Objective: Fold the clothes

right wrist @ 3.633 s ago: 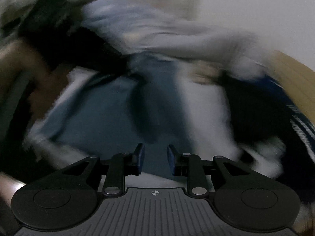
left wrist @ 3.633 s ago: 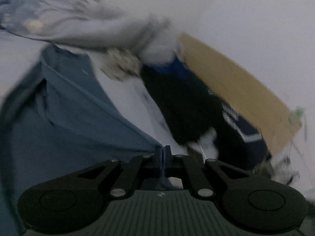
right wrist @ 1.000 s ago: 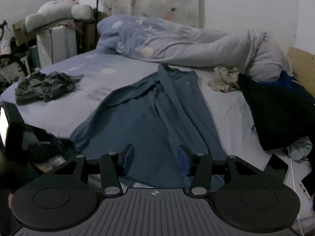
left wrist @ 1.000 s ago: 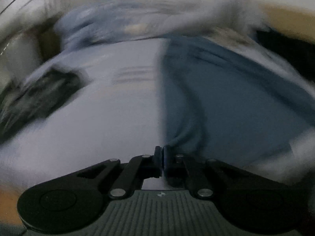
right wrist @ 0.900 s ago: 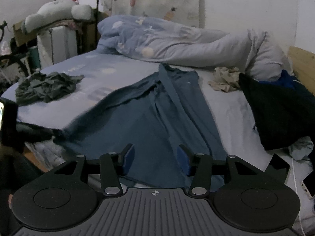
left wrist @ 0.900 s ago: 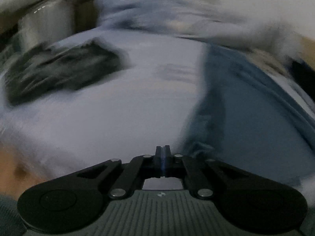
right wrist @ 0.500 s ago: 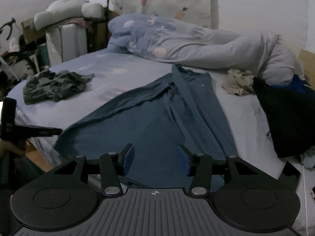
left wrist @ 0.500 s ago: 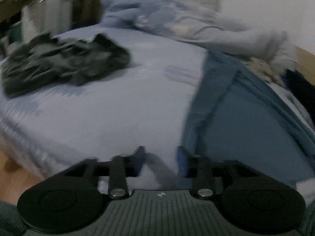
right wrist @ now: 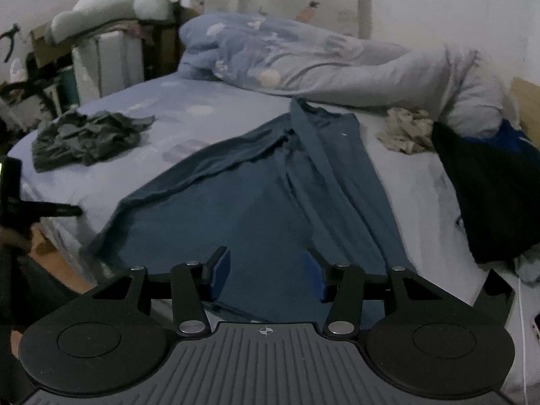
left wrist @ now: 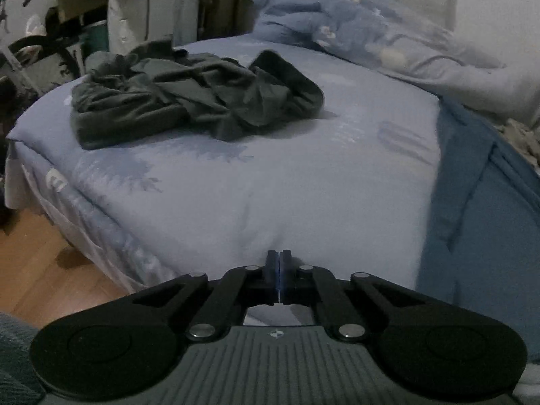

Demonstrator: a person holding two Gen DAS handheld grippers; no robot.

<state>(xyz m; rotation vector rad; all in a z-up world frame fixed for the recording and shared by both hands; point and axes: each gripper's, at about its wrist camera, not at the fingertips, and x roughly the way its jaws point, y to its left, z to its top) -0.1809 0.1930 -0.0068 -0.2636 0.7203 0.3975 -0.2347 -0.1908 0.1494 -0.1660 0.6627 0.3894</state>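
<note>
The blue garment (right wrist: 270,202) lay spread flat on the bed (left wrist: 270,182). The left gripper (left wrist: 278,270) was fully closed, holding nothing, over bare sheet beside the garment's edge. The right gripper (right wrist: 266,270) hovered half open and empty above the garment's near hem.

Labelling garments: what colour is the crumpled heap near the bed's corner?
Dark grey-green heap; clearest in the left wrist view.
</note>
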